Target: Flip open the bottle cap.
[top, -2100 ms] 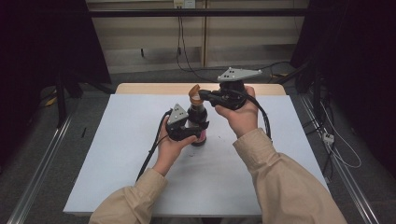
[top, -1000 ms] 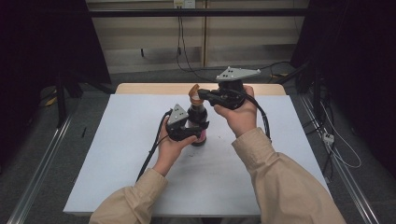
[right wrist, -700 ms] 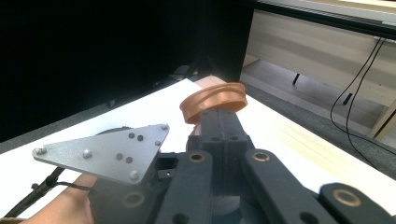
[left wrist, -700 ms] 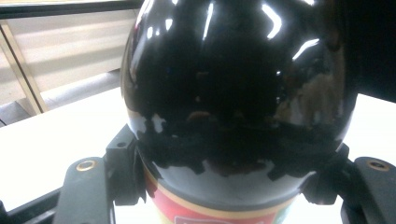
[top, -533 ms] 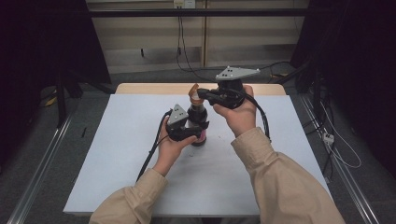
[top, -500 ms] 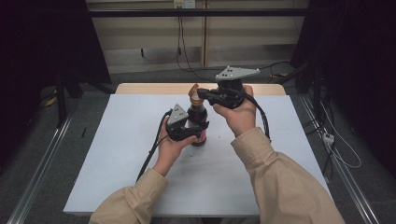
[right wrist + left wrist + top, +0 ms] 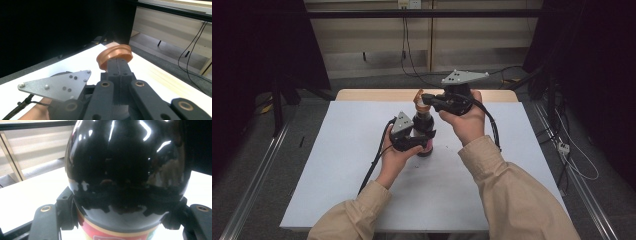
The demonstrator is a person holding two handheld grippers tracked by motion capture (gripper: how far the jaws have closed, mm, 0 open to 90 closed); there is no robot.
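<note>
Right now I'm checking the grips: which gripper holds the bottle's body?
The left gripper, clamped around the dark bottle; the right gripper pinches the copper cap.

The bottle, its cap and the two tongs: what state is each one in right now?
Bottle: upright on the table, cap off.
Cap: off the bottle, pinched by its rim, held above the bottle.
Left tongs: shut on the bottle's body.
Right tongs: shut on the cap.

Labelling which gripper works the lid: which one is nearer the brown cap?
Right. The right gripper is shut on the brown cap above the bottle; the left gripper clamps the bottle's body lower down.
</note>
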